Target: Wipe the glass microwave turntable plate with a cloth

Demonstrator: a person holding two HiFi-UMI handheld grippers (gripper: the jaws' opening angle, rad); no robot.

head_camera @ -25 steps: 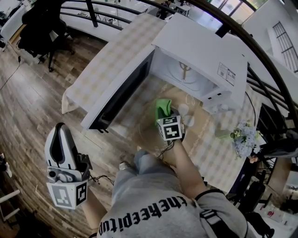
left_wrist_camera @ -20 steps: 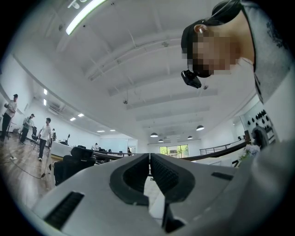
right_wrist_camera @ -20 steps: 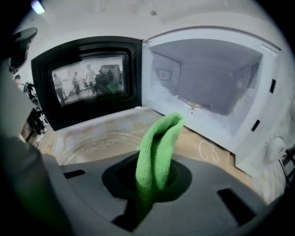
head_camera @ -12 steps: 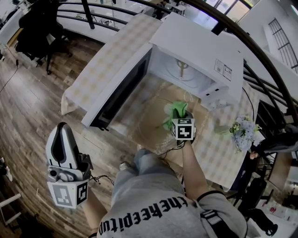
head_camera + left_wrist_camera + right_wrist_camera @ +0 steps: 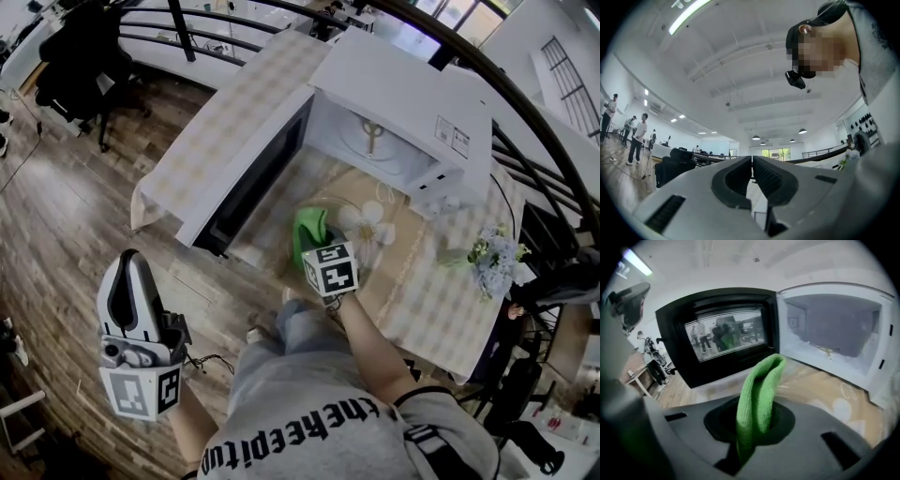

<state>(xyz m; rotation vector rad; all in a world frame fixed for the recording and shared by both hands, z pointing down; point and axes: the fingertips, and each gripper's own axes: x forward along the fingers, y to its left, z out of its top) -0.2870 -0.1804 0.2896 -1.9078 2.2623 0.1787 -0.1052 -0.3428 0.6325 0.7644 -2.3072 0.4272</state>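
Left hand-held gripper [image 5: 751, 161] idle low at the side, jaws closed on nothing (pointing up). Right hand-held gripper [image 5: 755, 423] is clamped on the folded green cloth [image 5: 759, 385] over the near-left of the glass turntable plate [image 5: 377, 255], which lies on the worktop [image 5: 234, 112] before the open microwave [image 5: 403, 94]. To wipe well I'd press the fold flat, sweep overlapping arcs to the rim, lightly so the plate doesn't slide.

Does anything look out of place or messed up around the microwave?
Nothing spilled or broken. The one unusual thing: the glass turntable plate lies on the table in front of the microwave, not inside it, and the door hangs wide open. The right claw grips a green cloth over the plate.
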